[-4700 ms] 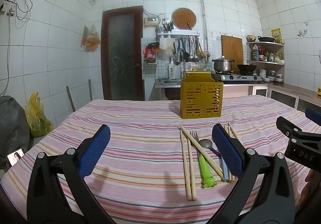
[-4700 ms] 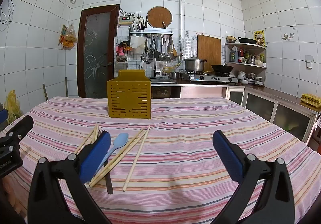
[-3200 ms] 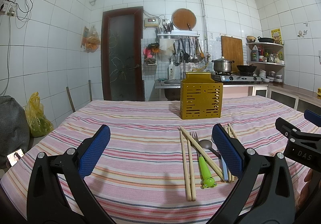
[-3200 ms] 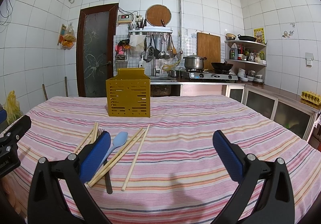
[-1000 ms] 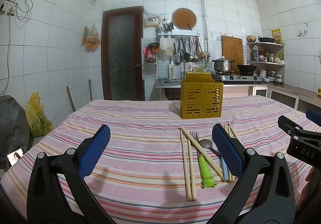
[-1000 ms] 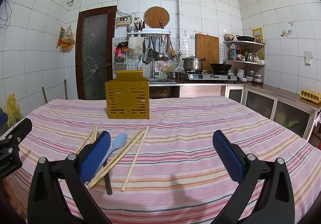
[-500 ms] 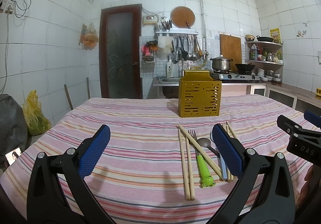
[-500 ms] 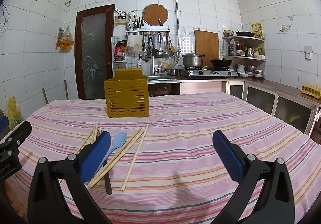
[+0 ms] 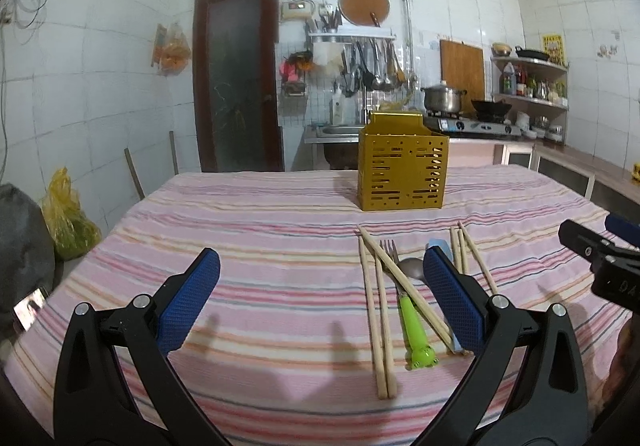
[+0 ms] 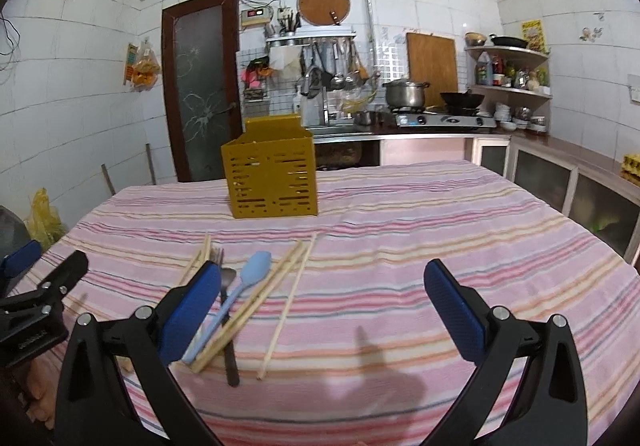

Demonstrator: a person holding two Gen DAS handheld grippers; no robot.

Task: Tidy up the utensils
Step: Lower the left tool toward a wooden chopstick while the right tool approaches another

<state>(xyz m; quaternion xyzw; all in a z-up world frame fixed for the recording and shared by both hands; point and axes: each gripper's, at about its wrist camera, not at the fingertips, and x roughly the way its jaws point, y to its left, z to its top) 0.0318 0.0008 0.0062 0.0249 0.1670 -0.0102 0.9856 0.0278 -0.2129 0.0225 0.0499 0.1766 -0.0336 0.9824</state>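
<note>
A yellow slotted utensil holder [image 9: 401, 174] stands upright mid-table; it also shows in the right wrist view [image 10: 272, 176]. In front of it lie several wooden chopsticks [image 9: 376, 306], a green-handled fork [image 9: 414, 330], a metal spoon [image 9: 412, 270] and a light blue spatula [image 10: 236, 296]. My left gripper [image 9: 320, 298] is open and empty, above the cloth left of the utensils. My right gripper [image 10: 320, 306] is open and empty, right of the utensils; its left finger partly hides the fork and spoon.
The table carries a pink striped cloth [image 9: 260, 238]. A kitchen counter with stove and pots [image 10: 432, 118] runs behind. A yellow bag [image 9: 68, 218] and a dark sack sit on the floor at the left. The right gripper shows at the left view's right edge [image 9: 600, 262].
Both grippers have risen and tilted down a little toward the table. The utensils and the holder have not moved. Both grippers stay open.
</note>
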